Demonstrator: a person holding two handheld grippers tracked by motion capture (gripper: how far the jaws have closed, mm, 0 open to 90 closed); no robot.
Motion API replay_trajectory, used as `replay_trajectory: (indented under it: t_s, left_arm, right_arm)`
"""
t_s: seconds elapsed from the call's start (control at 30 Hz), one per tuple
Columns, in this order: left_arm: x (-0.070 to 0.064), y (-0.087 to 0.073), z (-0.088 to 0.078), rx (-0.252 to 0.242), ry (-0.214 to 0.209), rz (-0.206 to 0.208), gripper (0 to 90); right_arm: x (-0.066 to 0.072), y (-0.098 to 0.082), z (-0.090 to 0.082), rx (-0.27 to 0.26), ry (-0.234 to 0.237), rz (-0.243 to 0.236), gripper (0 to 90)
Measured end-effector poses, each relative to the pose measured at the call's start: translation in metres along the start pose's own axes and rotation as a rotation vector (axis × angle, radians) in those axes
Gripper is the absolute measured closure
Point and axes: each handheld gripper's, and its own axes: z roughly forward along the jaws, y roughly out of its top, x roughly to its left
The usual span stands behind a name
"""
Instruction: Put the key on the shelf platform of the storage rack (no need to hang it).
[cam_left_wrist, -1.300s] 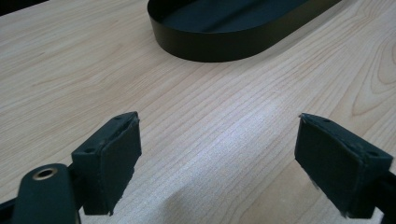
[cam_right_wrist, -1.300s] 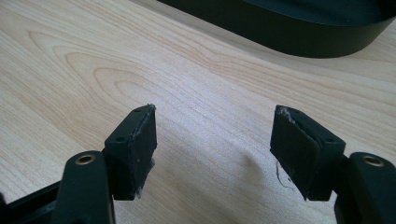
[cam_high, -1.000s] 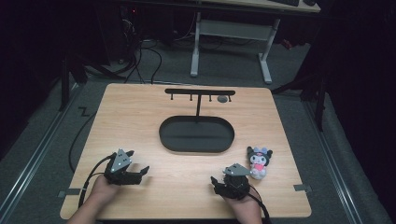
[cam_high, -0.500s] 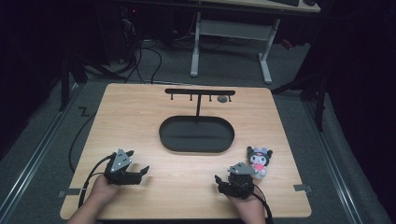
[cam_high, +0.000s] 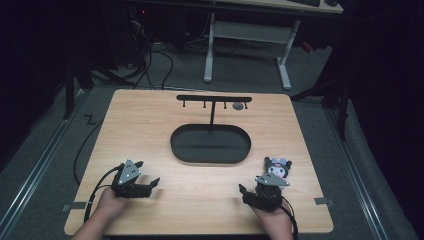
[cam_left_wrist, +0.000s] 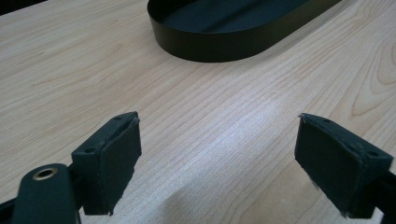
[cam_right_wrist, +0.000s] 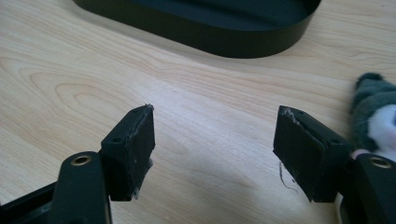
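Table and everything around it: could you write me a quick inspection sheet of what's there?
Surface: pale wooden table, tape bits at its near corners.
Job's things: plush toy beside the right claw; black oval tray at centre.
Clutter: black hook rack behind the tray.
Grippers: left claw open, right claw open, nothing between either's jaws.
Cables: one trailing from each claw.
Surroundings: dark room, grey floor, white desk frame behind.

High view overlooks table (cam_high: 150, 130); both close tool cameras share the tray (cam_left_wrist: 219, 44).
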Motion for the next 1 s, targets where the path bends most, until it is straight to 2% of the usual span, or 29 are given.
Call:
replay_trajectory:
  t_s: [0.67,1.0]
  left_arm:
    - [0.000,0.000,0.000,0.000,0.000,0.000,15.4]
    - [0.000,0.000,0.000,-0.001,-0.001,-0.002,15.4]
  right_arm:
    - [-0.039,-0.002,-0.029,-0.077,-0.081,0.093,29.7]
    - [-0.053,-0.006,-0.038,-0.085,-0.116,0.133,29.7]
